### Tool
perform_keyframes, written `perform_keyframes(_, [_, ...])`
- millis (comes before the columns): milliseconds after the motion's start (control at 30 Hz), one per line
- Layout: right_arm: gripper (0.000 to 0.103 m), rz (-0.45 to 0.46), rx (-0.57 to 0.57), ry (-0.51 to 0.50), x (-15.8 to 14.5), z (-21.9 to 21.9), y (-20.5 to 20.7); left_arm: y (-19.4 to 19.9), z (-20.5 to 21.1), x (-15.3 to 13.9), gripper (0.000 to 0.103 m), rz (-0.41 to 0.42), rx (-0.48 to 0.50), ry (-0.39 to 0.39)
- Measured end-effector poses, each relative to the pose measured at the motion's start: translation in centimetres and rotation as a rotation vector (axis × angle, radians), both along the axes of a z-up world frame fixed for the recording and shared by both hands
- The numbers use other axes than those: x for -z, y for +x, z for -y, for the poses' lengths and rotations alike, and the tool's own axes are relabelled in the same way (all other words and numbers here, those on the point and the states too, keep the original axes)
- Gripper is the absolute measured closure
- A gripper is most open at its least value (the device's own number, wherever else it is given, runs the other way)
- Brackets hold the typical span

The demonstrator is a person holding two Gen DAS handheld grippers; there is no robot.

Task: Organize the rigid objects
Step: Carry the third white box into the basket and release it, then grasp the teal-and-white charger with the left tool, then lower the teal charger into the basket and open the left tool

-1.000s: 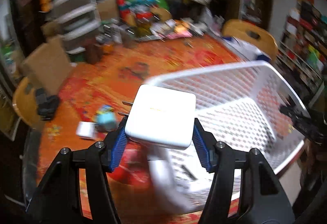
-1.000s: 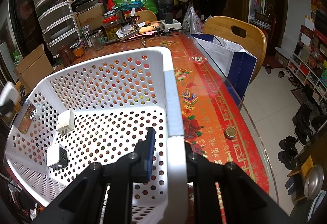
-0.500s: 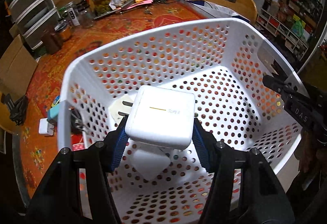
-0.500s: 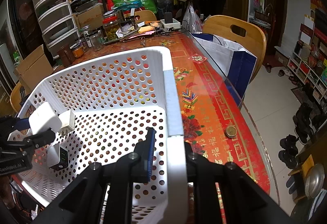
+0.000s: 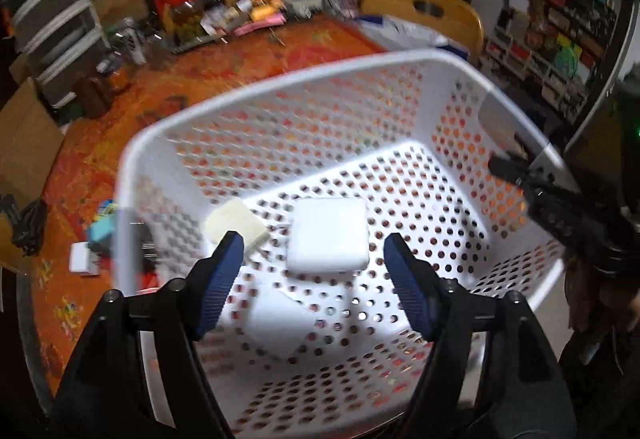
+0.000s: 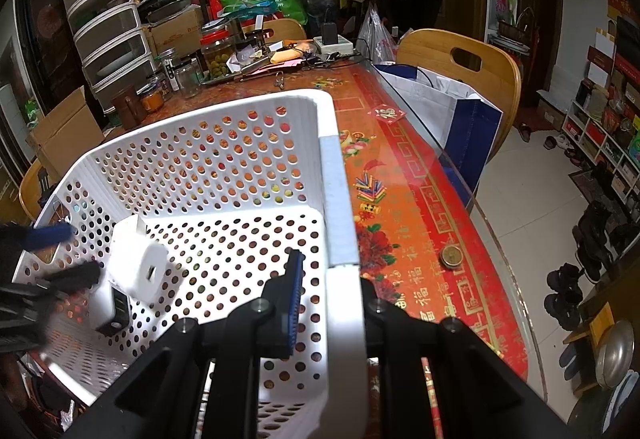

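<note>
R gripper (image 6: 320,303), fingers clamped tight on the rim of a white perforated plastic basket (image 6: 224,143), sits nearest. Only the R view shows a black-faced white charger (image 6: 112,307) on the basket floor. L gripper (image 5: 314,271), jaws just opening, now wide w/ nothing between them; square white plastic charger (image 5: 328,235) is clear of both blue pads (image 5: 222,279), in the basket beyond. Red patterned table (image 6: 404,207) behind.
</note>
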State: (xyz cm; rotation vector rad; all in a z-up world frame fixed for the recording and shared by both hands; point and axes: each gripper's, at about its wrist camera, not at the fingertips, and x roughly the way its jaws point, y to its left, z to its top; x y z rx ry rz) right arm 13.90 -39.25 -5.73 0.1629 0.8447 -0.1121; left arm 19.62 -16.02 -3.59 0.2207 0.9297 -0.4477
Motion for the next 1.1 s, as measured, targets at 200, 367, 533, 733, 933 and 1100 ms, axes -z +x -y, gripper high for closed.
perform_keyframes(200, [0.089,-0.004,-0.002,-0.001,-0.1,0.0,0.0,0.8,-10.6,-4.7,0.0,0.16,-0.217,-0.088])
perform_keyframes(367, [0.089,0.0,0.0,0.002,-0.1,0.1,0.0,7.8,-21.2,-2.2,0.0,0.096,-0.47,-0.076])
perform_keyframes(533, [0.089,-0.001,0.0,0.003,-0.1,0.1,0.0,14.8,-24.0,4.8,0.002,-0.095,-0.515,0.0])
perform_keyframes(733, [0.089,-0.005,0.0,-0.002,-0.1,0.1,0.0,16.2,-20.3,9.2,0.02,-0.188,-0.458,0.029])
perform_keyframes(933, [0.089,-0.004,-0.001,0.001,0.0,0.1,-0.2,16.9,-19.5,10.1,0.054,-0.2,-0.491,0.041])
perform_keyframes(1100, [0.089,-0.003,-0.001,0.003,-0.1,0.1,-0.1,16.8,-19.8,10.1,0.056,-0.187,-0.499,0.039])
